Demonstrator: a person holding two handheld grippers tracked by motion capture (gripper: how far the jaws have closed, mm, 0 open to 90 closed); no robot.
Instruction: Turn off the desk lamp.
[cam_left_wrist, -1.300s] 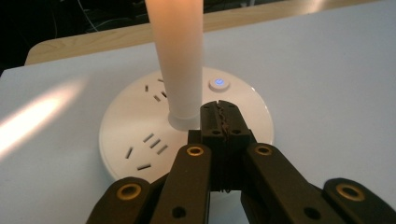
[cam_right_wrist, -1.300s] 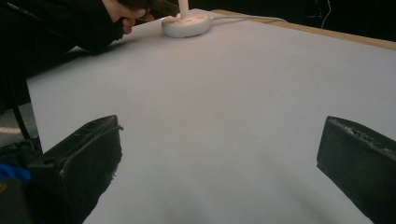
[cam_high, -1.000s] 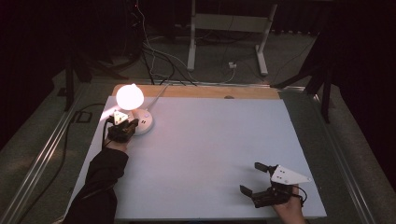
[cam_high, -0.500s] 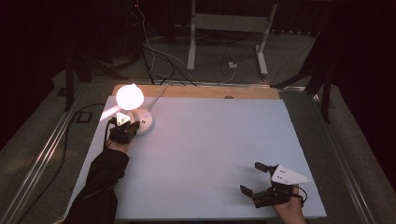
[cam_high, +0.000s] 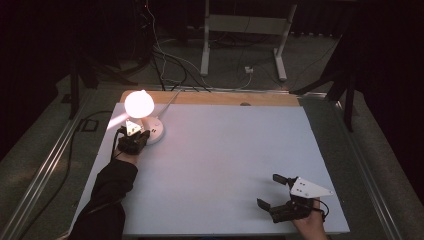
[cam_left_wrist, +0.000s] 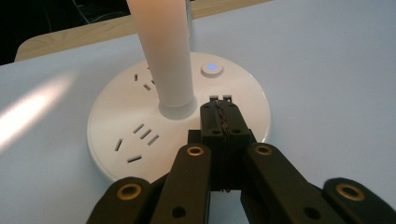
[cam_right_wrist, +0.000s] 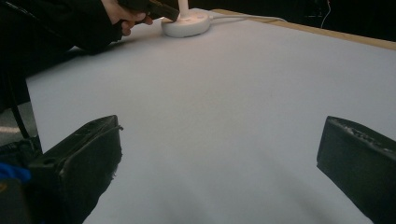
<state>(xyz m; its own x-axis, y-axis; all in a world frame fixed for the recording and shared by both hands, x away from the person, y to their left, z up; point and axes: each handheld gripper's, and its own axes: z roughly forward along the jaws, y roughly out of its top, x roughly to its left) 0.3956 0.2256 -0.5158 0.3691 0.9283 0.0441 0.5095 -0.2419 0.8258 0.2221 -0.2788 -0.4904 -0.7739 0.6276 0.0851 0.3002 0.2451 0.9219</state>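
Lamp (cam_high: 142, 117): lit, standing in the upper left of the high view at the far left corner of the white table top; its glowing round head sits above a white stem and a round white base.
Lamp base (cam_left_wrist: 177, 116): centre of the left gripper view; socket slots on its top face, two small ports near the stem, and a round button (cam_left_wrist: 211, 68) with a blue light toward the far rim.
Left gripper (cam_left_wrist: 219, 114): jaws fully closed against each other, nothing held between them; the joined tips lie over the top face of the base, just beside the stem and at the two ports. Whether they press on the surface cannot be told.
Left hand pose: dark sleeve enters from the lower left of the high view, forearm angled up toward the lamp, gripper levelled low over the base.
Right gripper (cam_high: 272, 192): lower right of the high view, well apart from the lamp; jaws spread wide, holding nothing, resting low at the near edge.
Table (cam_high: 225, 160): white sheet over a wooden top, whose bare wood shows along the far edge.
Room: dark; cables on the floor and a white stand frame beyond the table.
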